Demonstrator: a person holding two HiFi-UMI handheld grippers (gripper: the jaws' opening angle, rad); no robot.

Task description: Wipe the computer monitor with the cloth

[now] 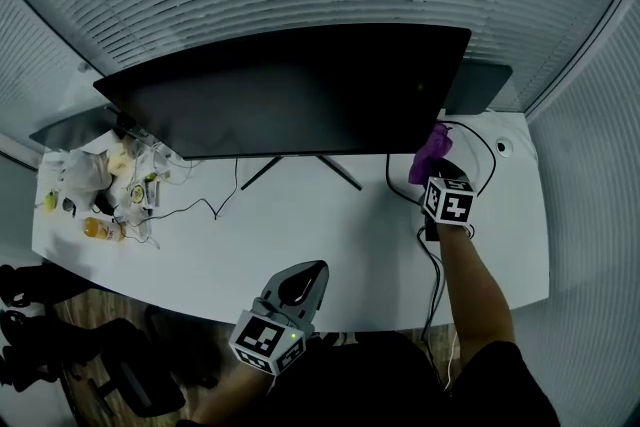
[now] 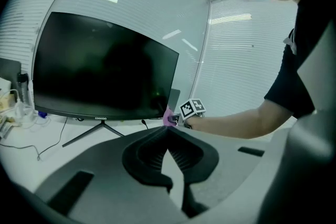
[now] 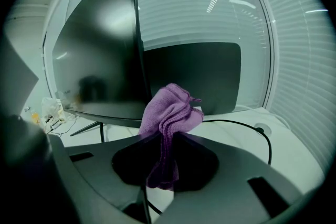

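Right tool (image 3: 168,136) is clenched on the purple cloth (image 3: 170,107), which bunches beyond its tips beside the monitor's (image 1: 290,105) lower right corner. Left tool (image 2: 168,131) is closed and empty, over the tabletop's (image 1: 330,235) near edge.

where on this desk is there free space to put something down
The widest bare desk lies in front of the monitor stand, between the thin wire and the black cables. Right of those cables is a bare strip. The left end clutter is crowded.
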